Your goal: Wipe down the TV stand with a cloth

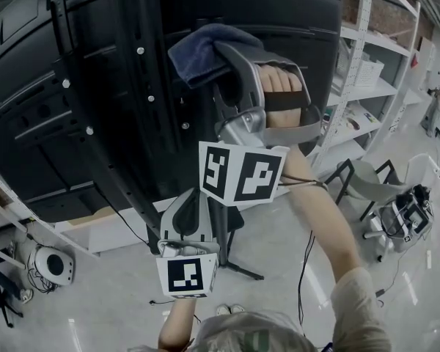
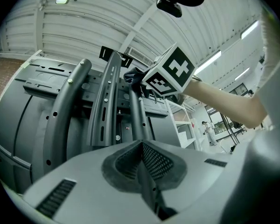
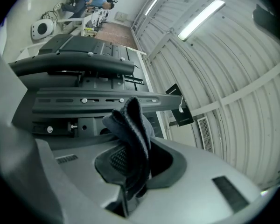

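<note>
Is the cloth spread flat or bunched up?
Bunched up: the cloth stands in thick folds, pinched between the jaws of the right gripper.

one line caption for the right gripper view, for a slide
Right gripper, jaws shut on a folded dark cloth, facing the slotted metal bars of the TV stand.

The cloth sits in the right tongs, held high against the TV stand; the left tongs hang lower, before its pole, with shelving off to the right
</note>
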{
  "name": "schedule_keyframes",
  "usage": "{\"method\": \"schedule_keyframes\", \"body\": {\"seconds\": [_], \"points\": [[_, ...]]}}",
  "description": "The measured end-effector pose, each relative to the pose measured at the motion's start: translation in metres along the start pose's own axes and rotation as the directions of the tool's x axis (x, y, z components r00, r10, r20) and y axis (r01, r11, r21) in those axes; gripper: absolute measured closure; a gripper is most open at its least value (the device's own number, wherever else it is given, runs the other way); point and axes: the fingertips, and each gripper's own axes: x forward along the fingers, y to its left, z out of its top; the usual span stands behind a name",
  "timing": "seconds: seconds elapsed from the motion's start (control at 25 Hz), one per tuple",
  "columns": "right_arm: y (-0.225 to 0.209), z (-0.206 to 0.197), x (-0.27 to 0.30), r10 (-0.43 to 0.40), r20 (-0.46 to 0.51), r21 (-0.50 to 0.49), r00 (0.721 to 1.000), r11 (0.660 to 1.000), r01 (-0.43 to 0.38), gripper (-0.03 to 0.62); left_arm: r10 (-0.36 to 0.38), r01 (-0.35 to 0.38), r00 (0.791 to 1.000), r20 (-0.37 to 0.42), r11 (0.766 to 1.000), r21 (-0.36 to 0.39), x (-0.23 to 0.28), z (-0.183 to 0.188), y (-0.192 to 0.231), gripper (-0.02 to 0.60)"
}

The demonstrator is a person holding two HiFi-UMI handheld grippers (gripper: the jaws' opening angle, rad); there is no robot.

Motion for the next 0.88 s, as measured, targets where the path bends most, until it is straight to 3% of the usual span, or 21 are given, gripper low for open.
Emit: {"method": "schedule_keyframes", "body": {"seconds": [0.16, 0.88], "points": [[0.004, -0.003, -0.004, 0.006, -0.003, 0.011, 1.000, 1.000, -0.006, 0.537, -0.004, 0.004, 1.000, 0.030, 1.000, 0.008, 0.000, 0.008, -0.004, 0.566], [0.064, -0.017, -0.042, 0.117, -0.024, 0.028, 0.993, 0.993, -0.117, 0.537, 0.003, -0.004, 0.998, -0.058, 1.000, -0.014, -0.005, -0.020, 0.001, 0.566]]}}
